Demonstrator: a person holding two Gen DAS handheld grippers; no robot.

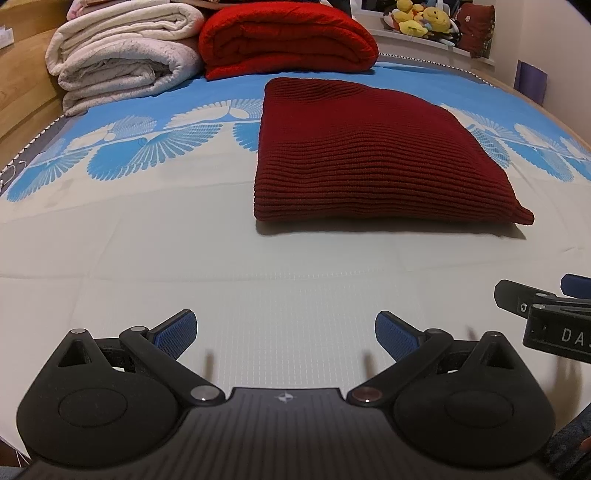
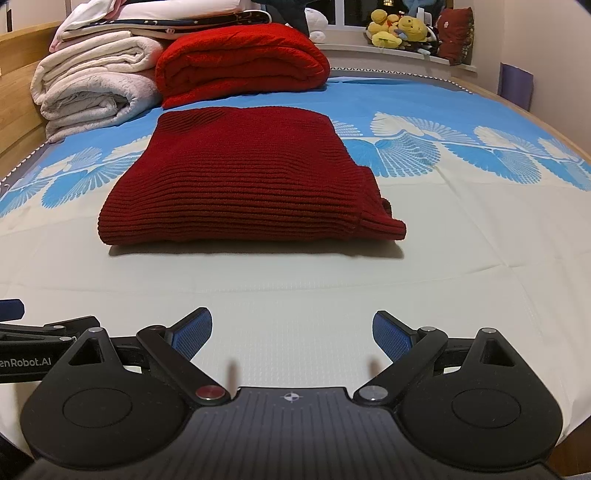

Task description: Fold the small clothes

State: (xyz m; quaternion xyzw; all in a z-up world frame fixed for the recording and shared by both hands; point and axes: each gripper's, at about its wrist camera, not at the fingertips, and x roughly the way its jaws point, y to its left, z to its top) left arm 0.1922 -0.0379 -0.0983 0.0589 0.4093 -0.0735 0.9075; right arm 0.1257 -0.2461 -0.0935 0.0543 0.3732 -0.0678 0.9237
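Observation:
A dark red ribbed knit garment (image 1: 369, 158) lies folded into a thick rectangle on the bed sheet (image 1: 147, 258), ahead and to the right in the left wrist view. In the right wrist view it (image 2: 243, 177) lies ahead and left of centre, with a cuff sticking out at its near right corner. My left gripper (image 1: 286, 334) is open and empty, low over the white part of the sheet, well short of the garment. My right gripper (image 2: 291, 334) is open and empty too, beside the left one; part of it shows at the right edge of the left wrist view (image 1: 546, 314).
A folded bright red blanket (image 1: 288, 40) and a stack of white blankets (image 1: 122, 59) lie at the far end of the bed. A wooden bed frame (image 1: 22, 88) runs along the left. Plush toys (image 2: 402, 27) sit on a sill behind.

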